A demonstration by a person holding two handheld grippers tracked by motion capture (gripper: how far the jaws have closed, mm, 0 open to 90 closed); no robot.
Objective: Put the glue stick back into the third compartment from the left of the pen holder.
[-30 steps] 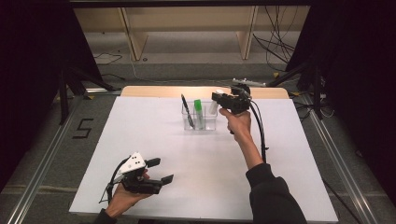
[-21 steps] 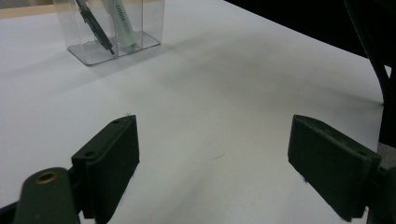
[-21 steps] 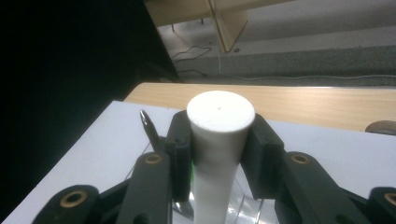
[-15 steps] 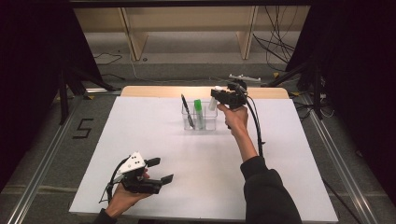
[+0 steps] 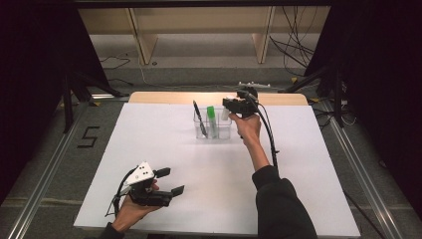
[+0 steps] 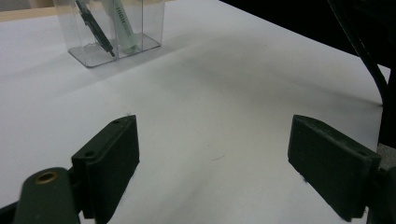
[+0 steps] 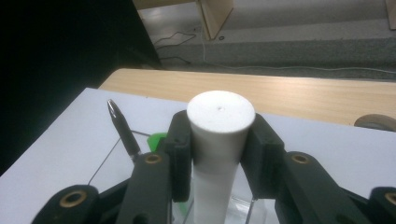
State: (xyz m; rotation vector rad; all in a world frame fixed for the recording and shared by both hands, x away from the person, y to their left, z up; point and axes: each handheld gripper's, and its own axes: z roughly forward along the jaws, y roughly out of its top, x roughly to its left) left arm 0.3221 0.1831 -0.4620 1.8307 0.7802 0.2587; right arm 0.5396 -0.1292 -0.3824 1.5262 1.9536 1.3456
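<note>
Presently, at the lower left of the high view, the left gripper [image 5: 168,181] is held low over the white table [image 5: 298,199], jaws spread wide and empty. At upper centre, the clear holder [image 5: 213,130] is seen with a black pen [image 5: 199,119] and a green-capped marker [image 5: 211,119] inside. Just right of these, the white cylinder [image 7: 219,140] is clamped upright in the right gripper [image 5: 226,110], directly above the holder's right compartment; the right forearm is extended forward.
</note>
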